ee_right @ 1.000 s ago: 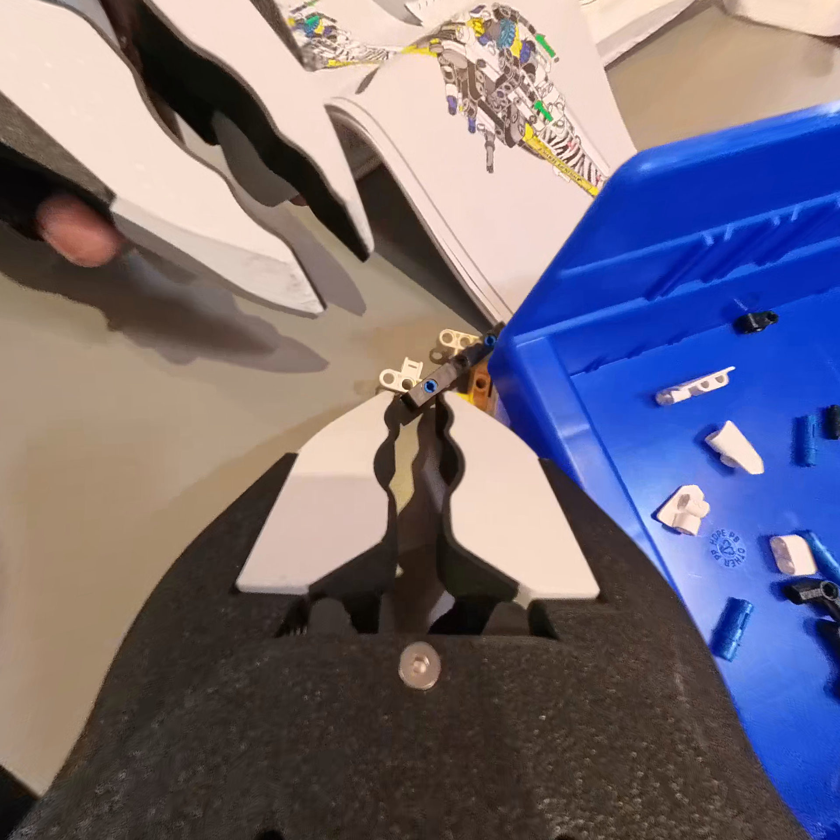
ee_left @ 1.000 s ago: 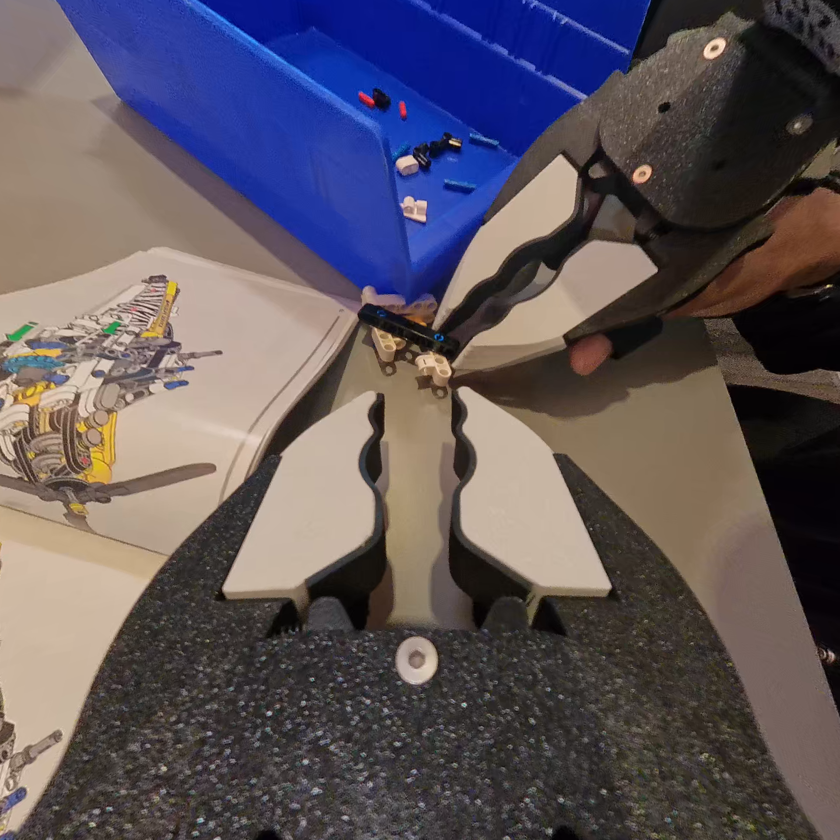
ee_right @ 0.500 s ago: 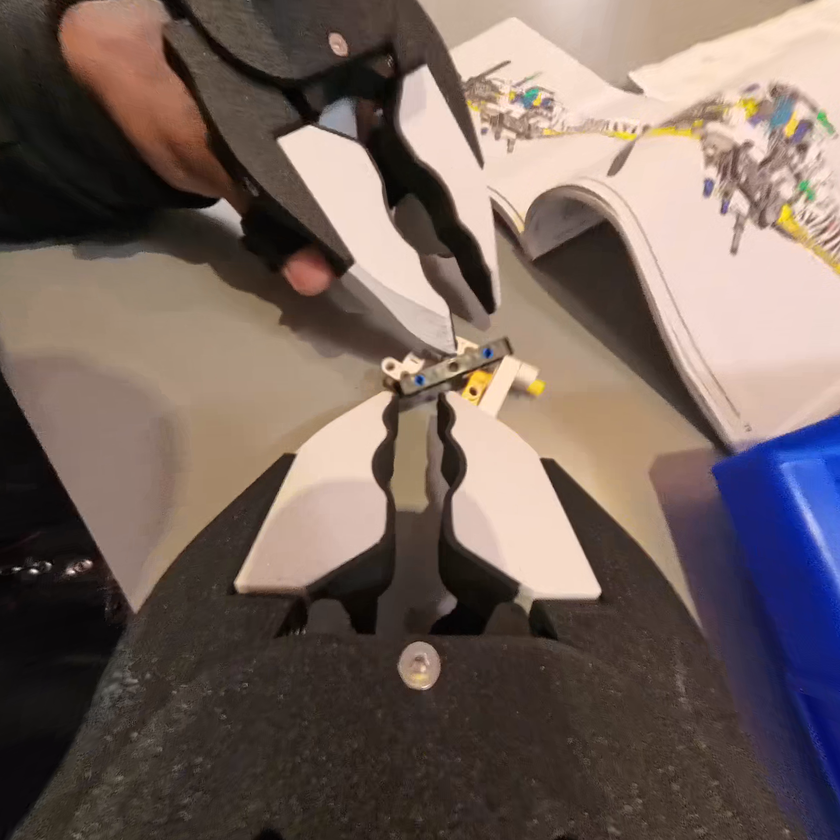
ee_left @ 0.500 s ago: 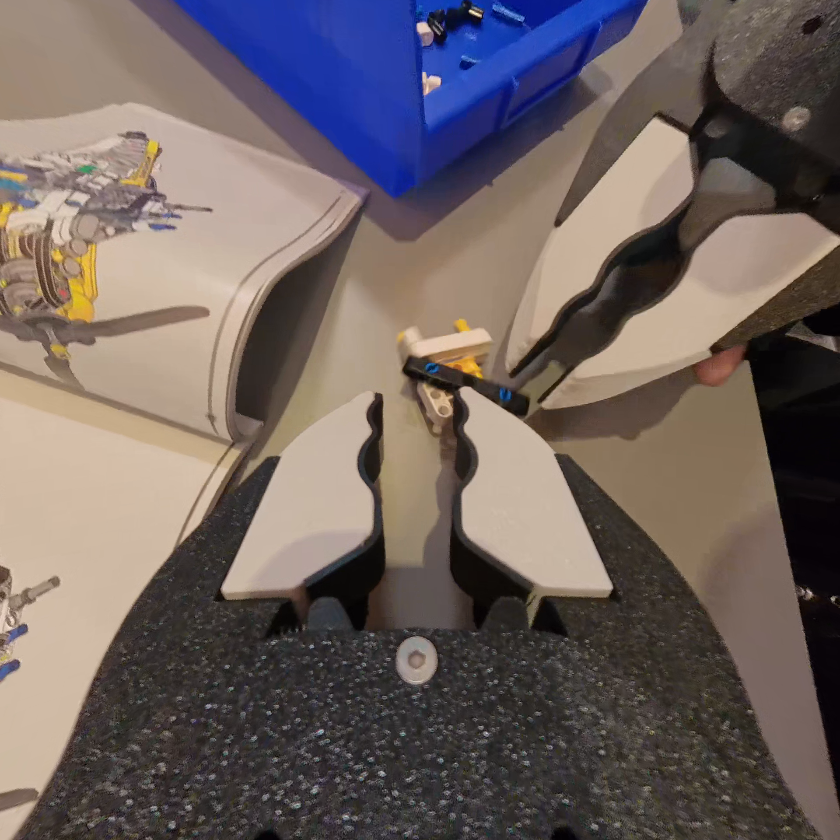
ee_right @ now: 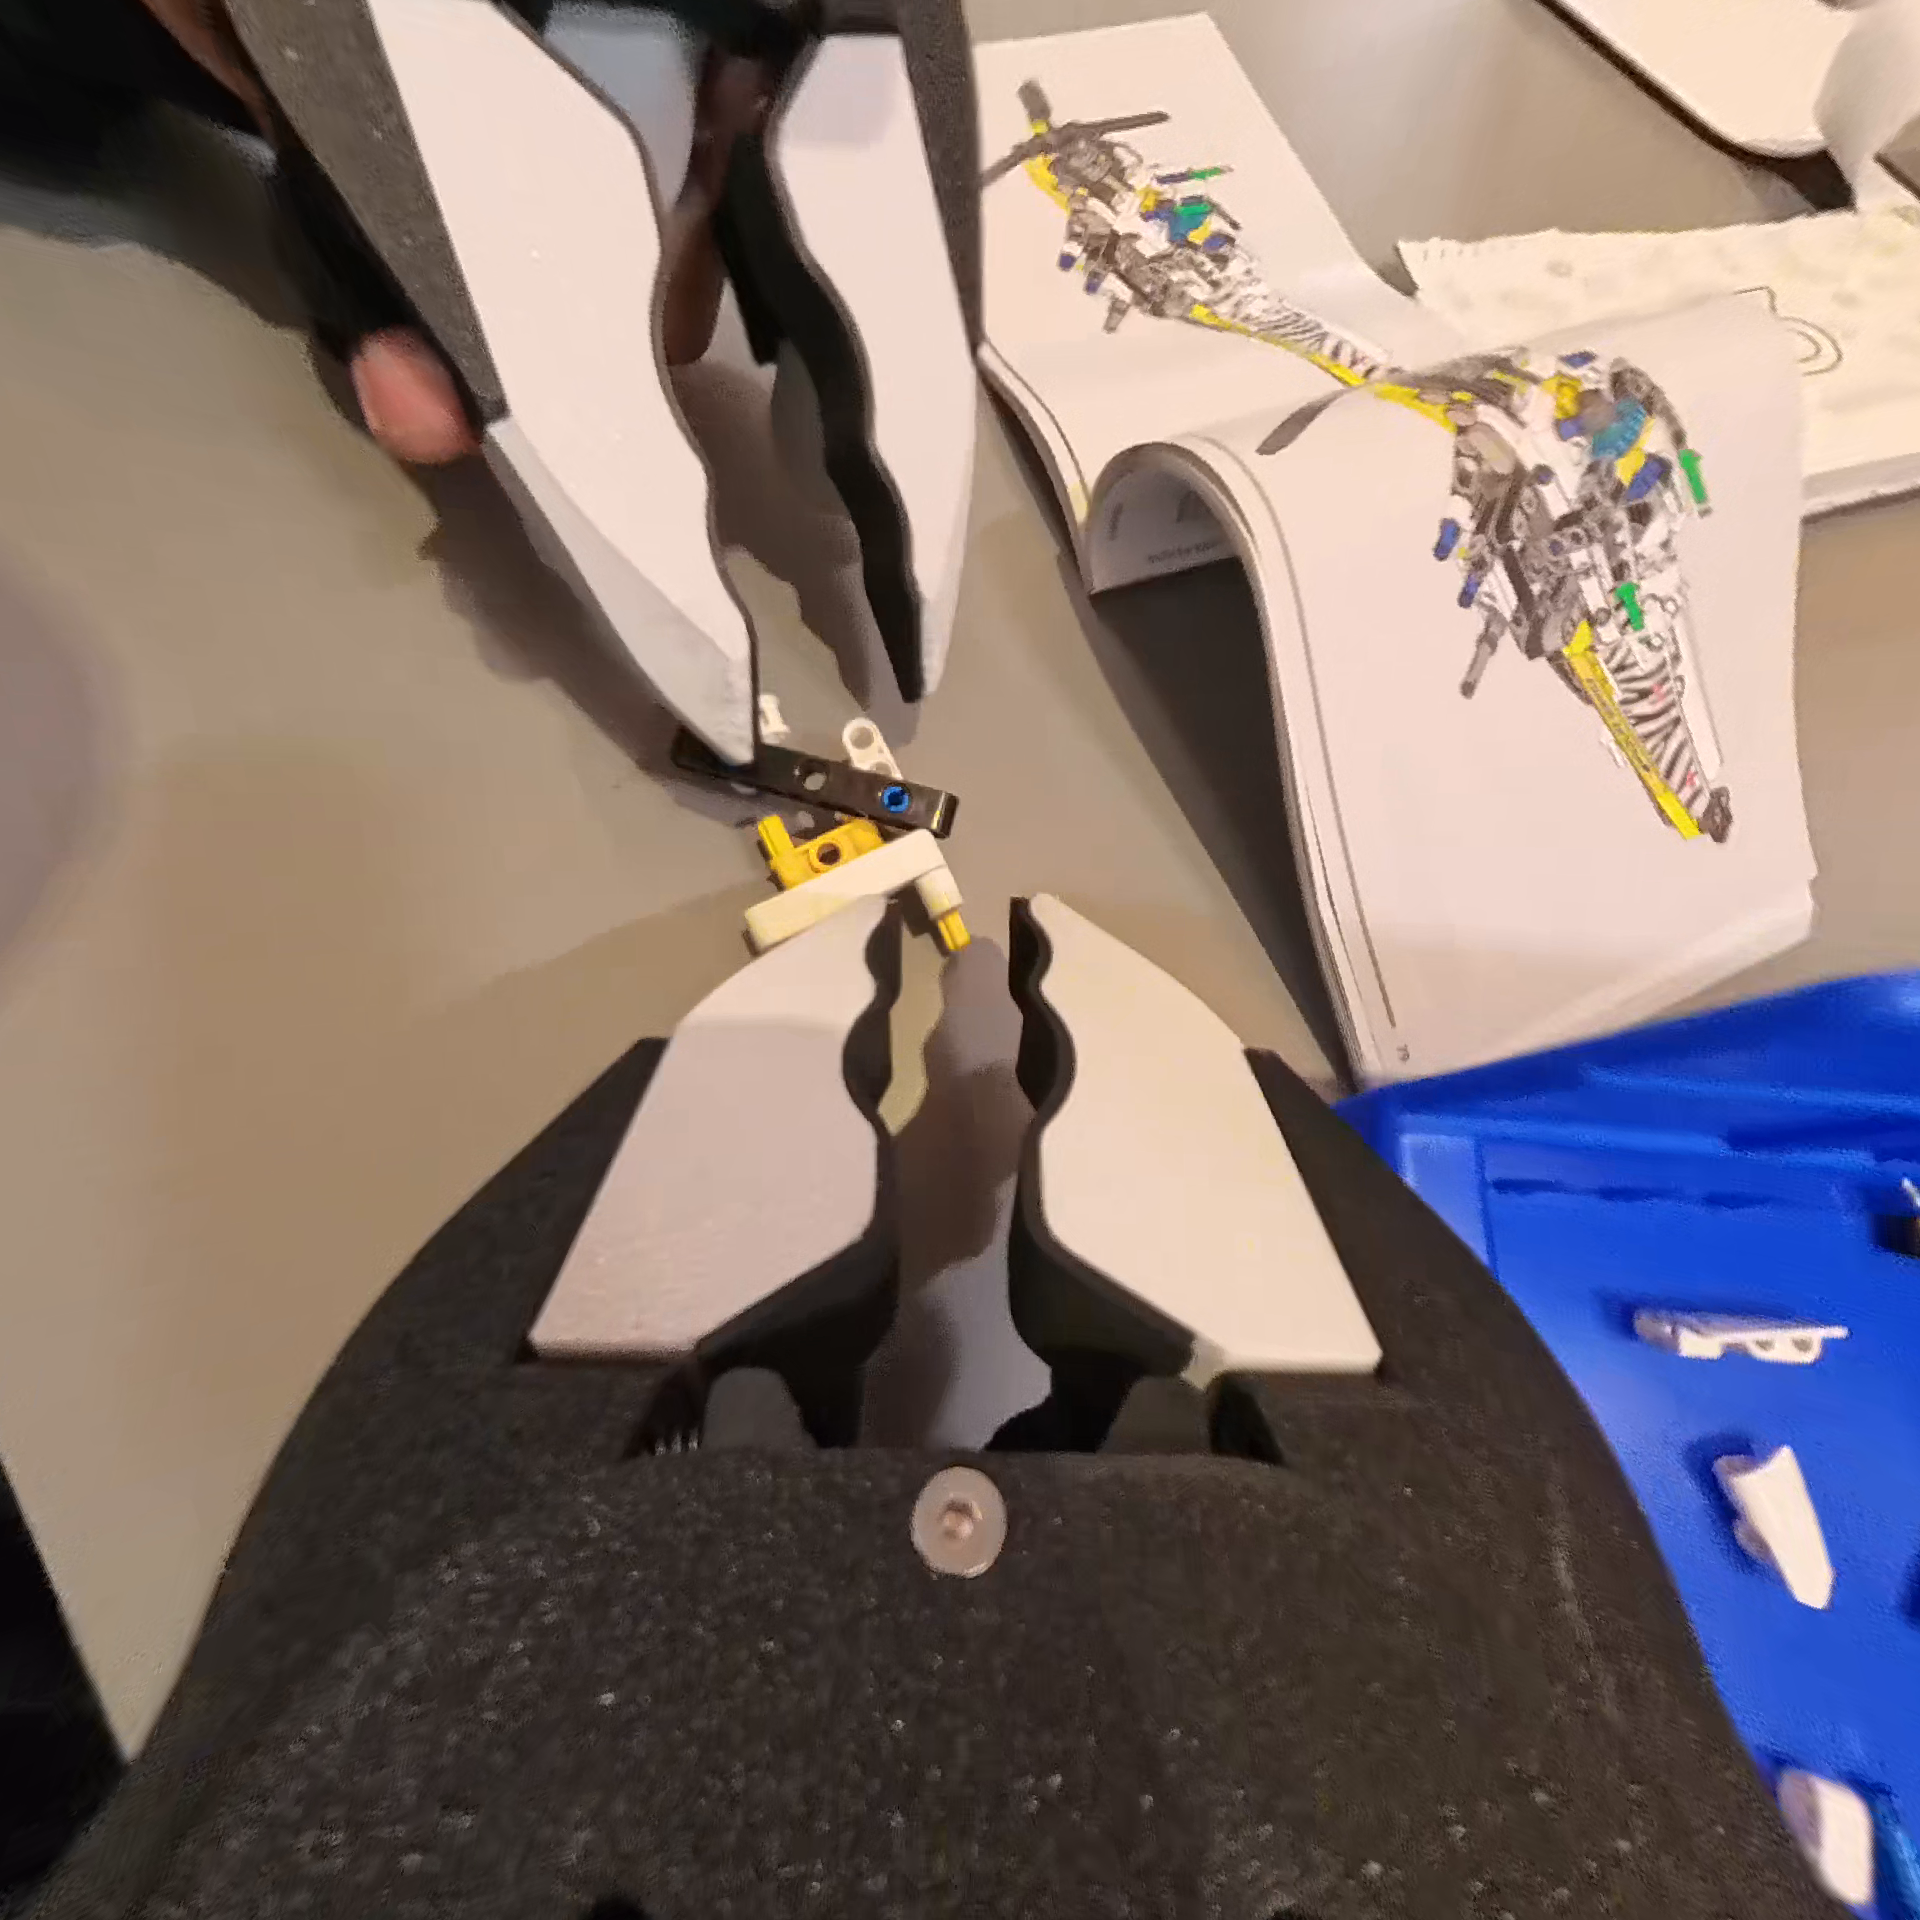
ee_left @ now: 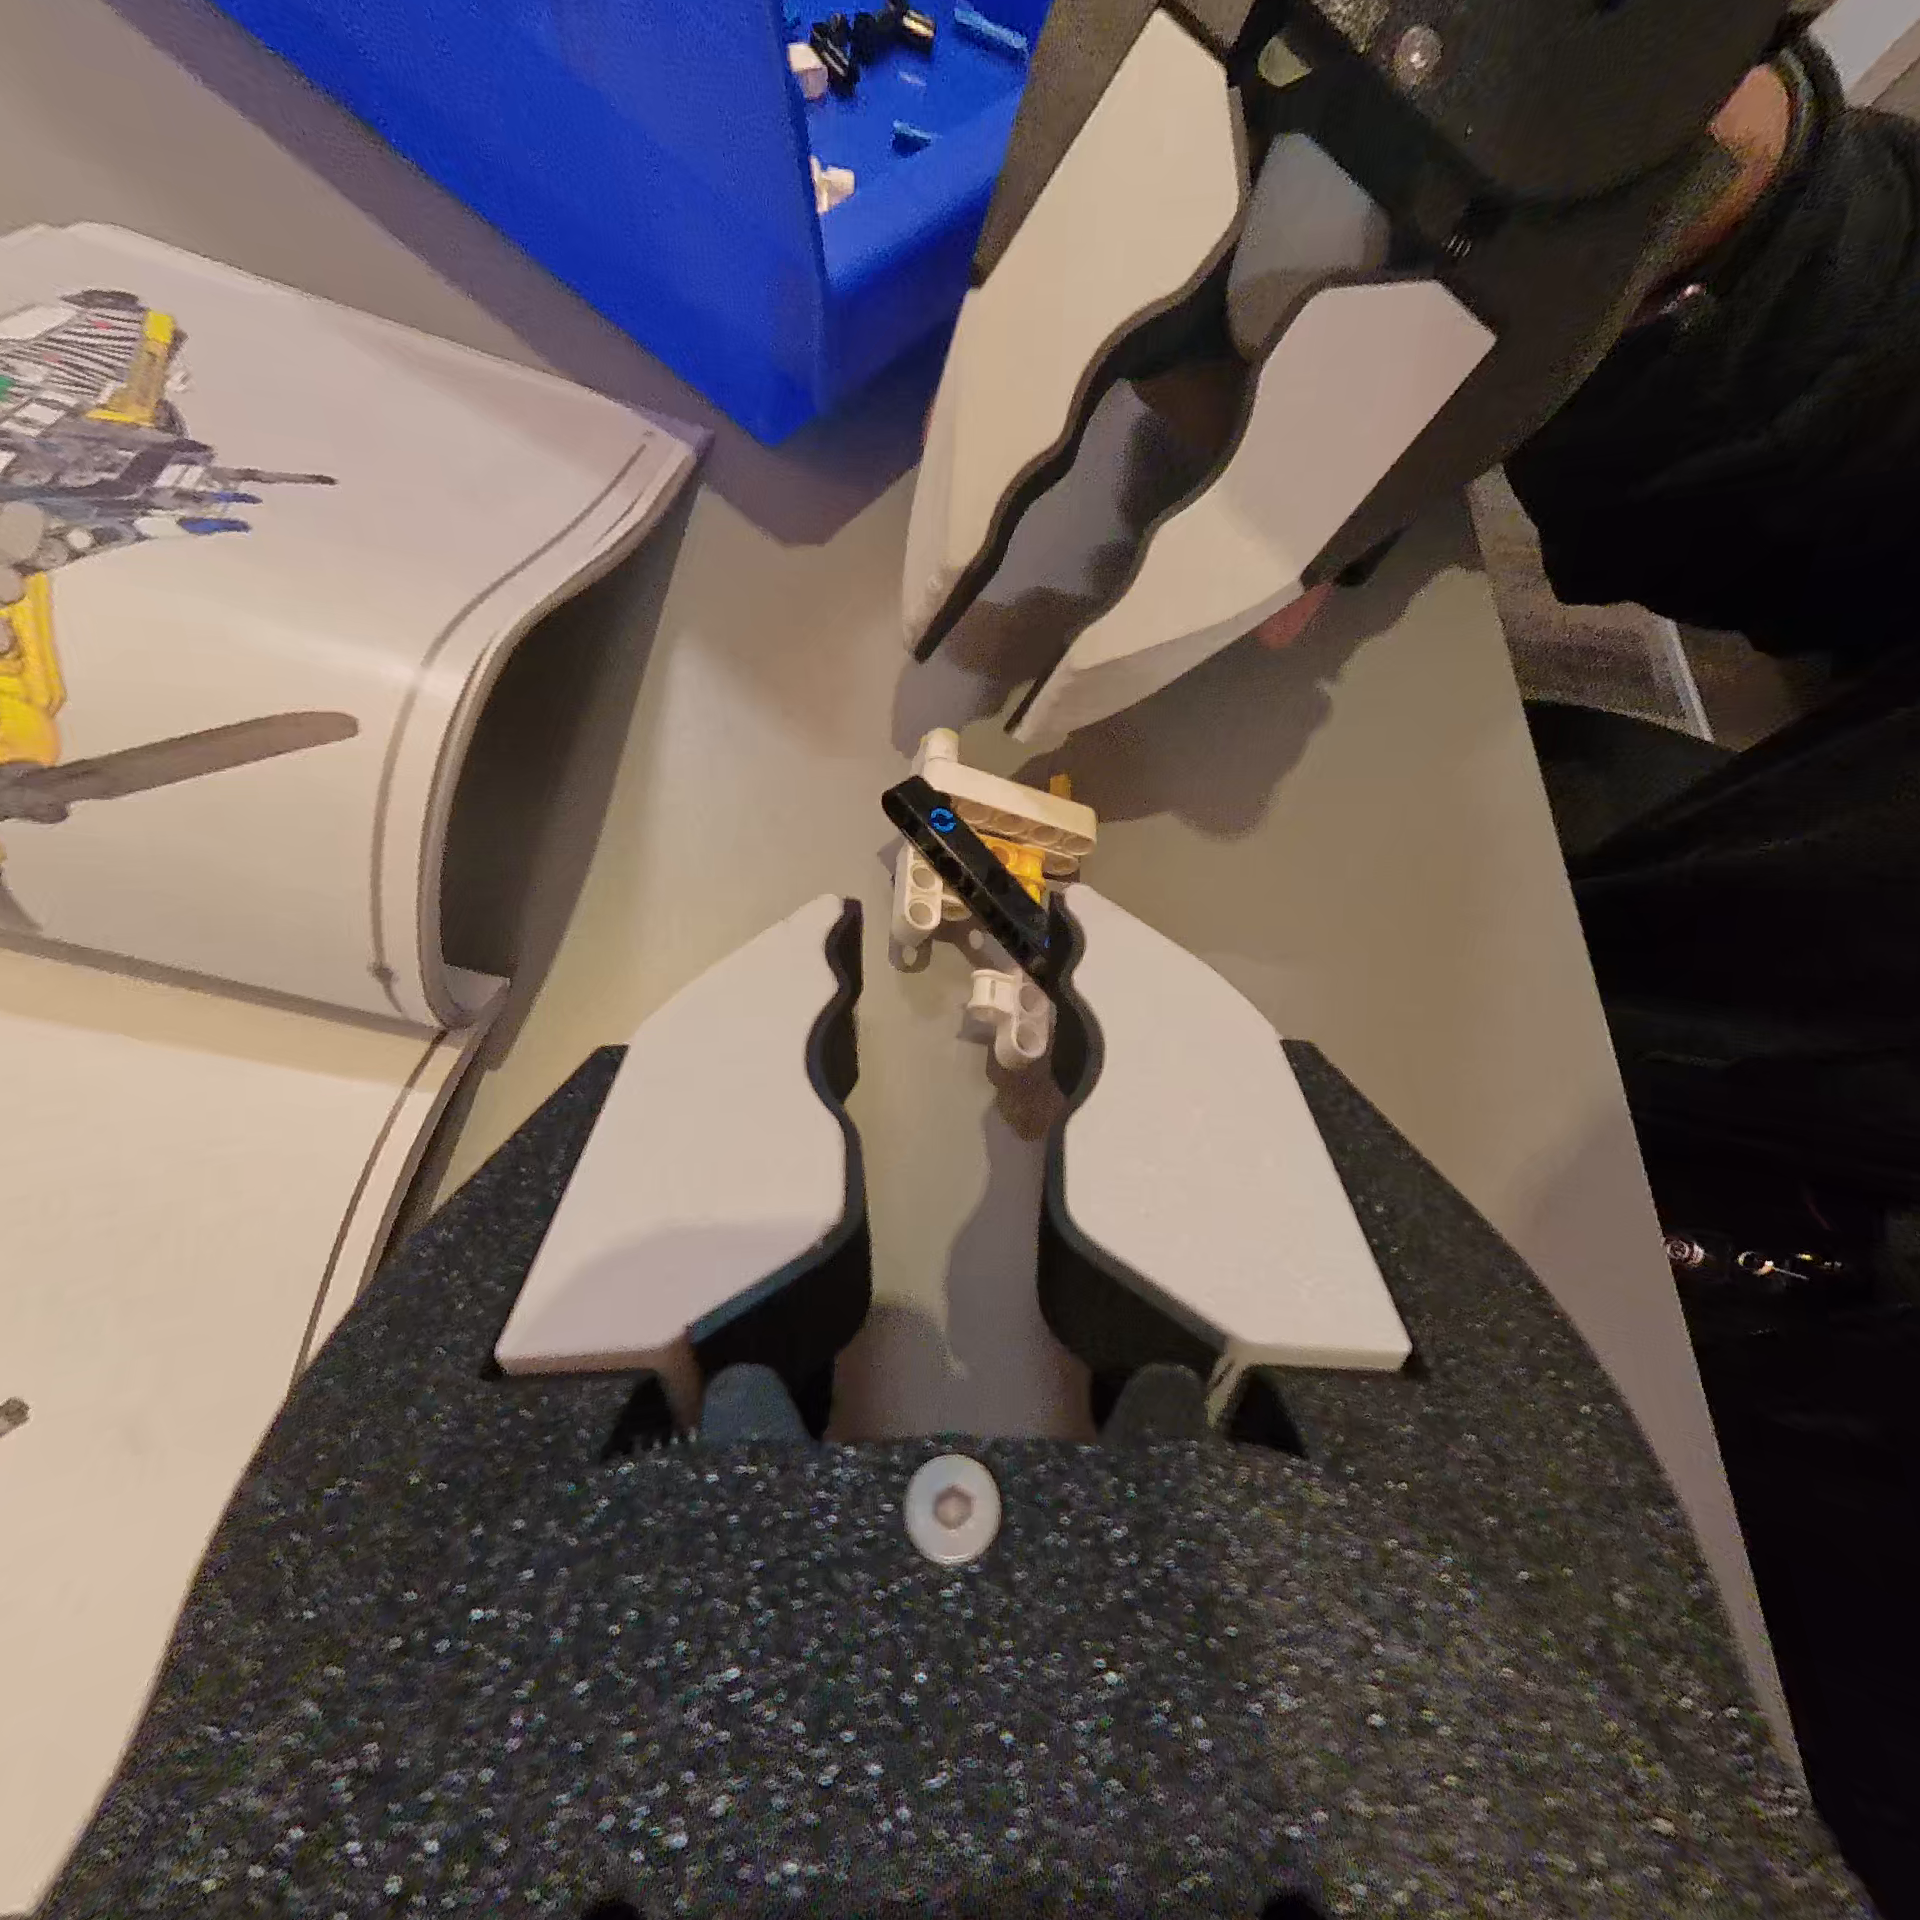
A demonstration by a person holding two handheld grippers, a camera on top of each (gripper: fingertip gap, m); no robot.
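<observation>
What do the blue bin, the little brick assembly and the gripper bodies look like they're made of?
Blue bin: moulded plastic, going by its glossy sheen and ribbed walls.
Brick assembly: hard plastic; smooth black, white and yellow beams with round pin holes.
Right gripper and left gripper bodies: black, speckled and grainy, perhaps printed plastic or foam; I can't tell which. Their fingers look matte white.

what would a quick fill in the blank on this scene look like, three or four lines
1. The long beam across the top of the small brick assembly is ____ in colour.
2. The bin holding loose small parts is ____.
3. The open booklet shows a drawing of a ____.
4. The assembly rests on the ____, between the two claws.

Missing words: black; blue; helicopter; table
</observation>
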